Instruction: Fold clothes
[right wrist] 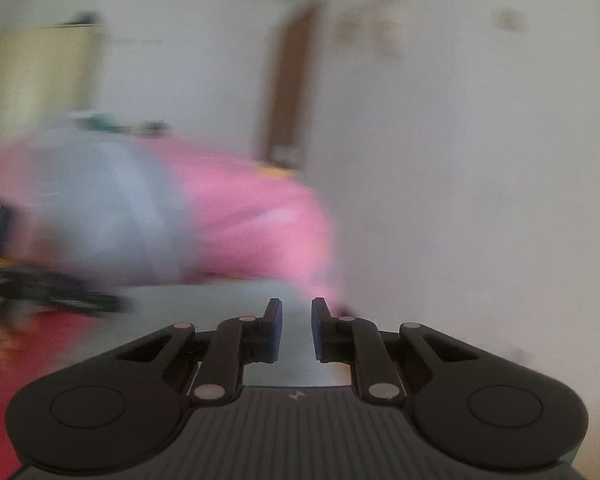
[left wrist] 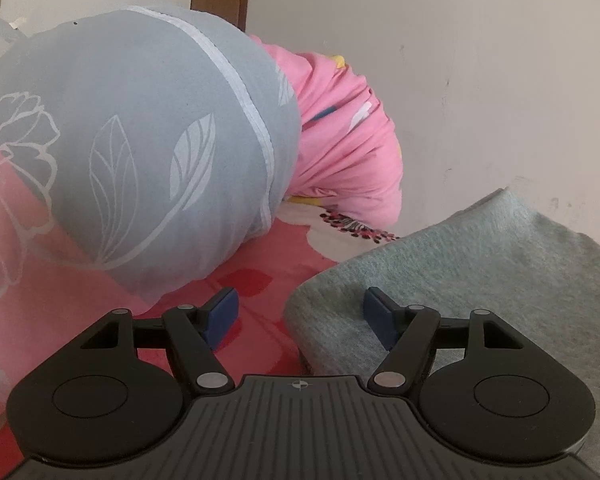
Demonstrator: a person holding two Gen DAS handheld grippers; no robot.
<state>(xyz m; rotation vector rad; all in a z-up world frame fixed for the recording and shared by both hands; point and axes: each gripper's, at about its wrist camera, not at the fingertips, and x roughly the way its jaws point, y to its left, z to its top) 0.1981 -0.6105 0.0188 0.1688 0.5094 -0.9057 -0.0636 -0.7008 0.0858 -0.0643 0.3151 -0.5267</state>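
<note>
Left gripper point(left wrist: 300, 320): jaws spread wide, empty, low over the bedspread point(left wrist: 256, 280)
Grey garment point(left wrist: 480, 280): on the bed, rounded edge between the left jaws, body running ahead and right toward the wall point(left wrist: 480, 80)
Nearer hand: left, judging by this
Right gripper point(right wrist: 297, 328): narrow gap, nothing held; view blurred, garment pale below it
Backdrop: grey pillow point(left wrist: 140, 140), pink quilt point(left wrist: 340, 128)
</note>
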